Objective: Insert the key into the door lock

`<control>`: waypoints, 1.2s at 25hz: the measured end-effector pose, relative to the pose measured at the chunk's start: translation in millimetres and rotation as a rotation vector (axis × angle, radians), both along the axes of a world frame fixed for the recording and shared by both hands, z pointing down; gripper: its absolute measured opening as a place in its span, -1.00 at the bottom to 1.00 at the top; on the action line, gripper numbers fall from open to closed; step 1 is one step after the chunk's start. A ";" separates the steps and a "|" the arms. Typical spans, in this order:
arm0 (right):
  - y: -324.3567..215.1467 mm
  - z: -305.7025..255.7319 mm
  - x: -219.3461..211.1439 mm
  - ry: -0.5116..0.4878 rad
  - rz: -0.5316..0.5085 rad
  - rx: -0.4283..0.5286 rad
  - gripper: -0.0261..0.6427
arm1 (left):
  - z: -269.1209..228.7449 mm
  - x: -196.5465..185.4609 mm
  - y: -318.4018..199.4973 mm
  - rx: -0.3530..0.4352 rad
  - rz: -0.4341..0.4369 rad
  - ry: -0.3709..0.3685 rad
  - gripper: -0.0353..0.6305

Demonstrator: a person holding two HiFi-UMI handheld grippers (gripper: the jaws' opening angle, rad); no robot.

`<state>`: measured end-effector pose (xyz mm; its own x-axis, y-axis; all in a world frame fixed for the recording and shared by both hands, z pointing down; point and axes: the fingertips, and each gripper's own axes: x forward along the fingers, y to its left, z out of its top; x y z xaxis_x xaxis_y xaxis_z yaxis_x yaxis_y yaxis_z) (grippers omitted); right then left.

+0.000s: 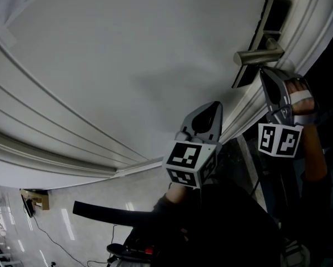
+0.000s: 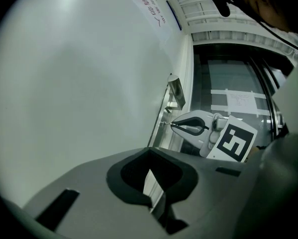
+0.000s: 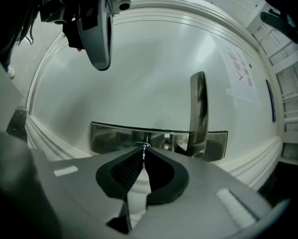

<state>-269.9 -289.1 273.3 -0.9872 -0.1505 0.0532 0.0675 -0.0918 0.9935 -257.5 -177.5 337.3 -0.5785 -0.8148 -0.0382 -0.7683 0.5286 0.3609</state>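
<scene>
Starting with the head view, where does the lock lie from the key?

The right gripper [image 1: 263,72] is up against the dark lock plate [image 1: 277,10] at the edge of the white door [image 1: 127,65], just under the lever handle [image 1: 259,55]. The left gripper [image 1: 216,107] hangs lower and well apart from the plate, so the right one is clearly nearer. The key is too small to make out here.

What does the left gripper view add?

Its own jaws are together with nothing between them. Beyond them, the right gripper shows side-on with a thin key [image 2: 167,124] sticking out of its tips. The key's long axis points straight at the door edge.

And the right gripper view?

The jaws are clamped on the key, and only a sliver of blade shows past the tips. The small round keyhole [image 3: 140,144] sits directly ahead, touching or all but touching the blade's end, which I cannot tell apart. The handle stands just to the right. Judging by this, the coming move is a straight push along the key's own axis, with little sideways correction needed.
</scene>
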 end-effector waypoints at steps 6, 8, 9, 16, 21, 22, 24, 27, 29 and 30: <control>0.1 0.3 0.2 0.002 0.001 -0.003 -0.88 | -0.4 -2.7 -0.2 0.007 0.001 0.001 -0.89; 0.3 0.5 0.1 0.003 -0.001 -0.003 -0.88 | 0.4 -2.7 -1.2 0.006 0.002 0.003 -0.89; 0.2 0.5 0.1 0.004 -0.002 -0.004 -0.88 | 0.8 -2.7 -1.8 0.006 0.002 0.004 -0.89; 0.2 0.4 0.5 0.003 -0.006 -0.004 -0.88 | 2.8 -3.4 -3.3 0.001 0.002 0.009 -0.89; 0.4 -0.4 0.4 0.003 -0.004 -0.003 -0.88 | 3.1 -3.9 -4.3 -0.002 0.007 0.011 -0.89; 0.7 -0.2 0.4 0.004 -0.003 -0.004 -0.88 | 3.3 -4.0 -4.2 -0.002 0.009 0.012 -0.89; 0.9 0.3 0.5 0.006 -0.003 -0.005 -0.88 | 3.1 -4.7 -3.8 0.001 0.007 0.012 -0.89; 0.3 0.0 -0.3 0.006 -0.003 -0.004 -0.88 | 2.4 -6.4 -4.3 0.004 0.004 0.008 -0.89; 0.3 -0.2 -0.9 0.006 -0.001 -0.001 -0.88 | 2.2 -6.4 -5.0 0.006 0.006 0.009 -0.89; 0.3 -0.2 -0.8 0.008 -0.001 0.000 -0.88 | 2.3 -6.3 -5.2 0.006 0.008 0.010 -0.89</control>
